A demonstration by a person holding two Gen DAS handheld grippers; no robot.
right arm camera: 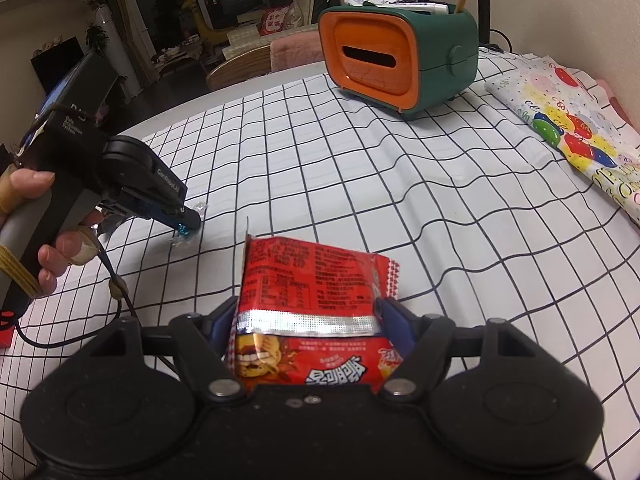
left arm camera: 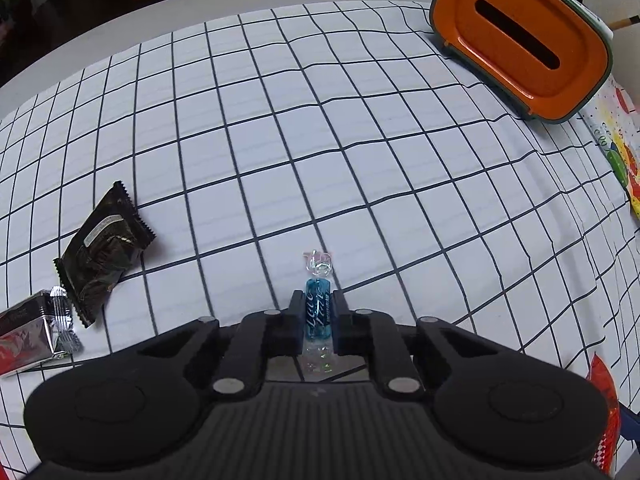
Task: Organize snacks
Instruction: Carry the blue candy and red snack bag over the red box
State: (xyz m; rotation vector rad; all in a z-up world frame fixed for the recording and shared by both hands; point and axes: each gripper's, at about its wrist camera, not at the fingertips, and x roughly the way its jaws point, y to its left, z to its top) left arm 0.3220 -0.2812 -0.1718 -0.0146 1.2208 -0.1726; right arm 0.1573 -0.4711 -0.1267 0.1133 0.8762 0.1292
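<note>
A small blue wrapped candy [left arm camera: 318, 312] with clear twisted ends lies on the checked tablecloth [left arm camera: 320, 140], and my left gripper [left arm camera: 318, 306] is shut on it, black pads pressing both sides. The right wrist view shows the same gripper [right arm camera: 188, 224] at the left, tip down on the cloth over the blue candy [right arm camera: 183, 231], held by a person's hand [right arm camera: 48, 256]. My right gripper [right arm camera: 310, 312] is shut on a red snack packet [right arm camera: 316, 280], which stands between its fingers above the cloth.
A dark brown snack packet [left arm camera: 102, 252] and a silver-ended packet [left arm camera: 36, 330] lie at the left. An orange-and-green tissue box [left arm camera: 520, 36] stands at the far right, seen again as a box [right arm camera: 400, 56]. A balloon-print bag [right arm camera: 572, 140] lies along the right edge.
</note>
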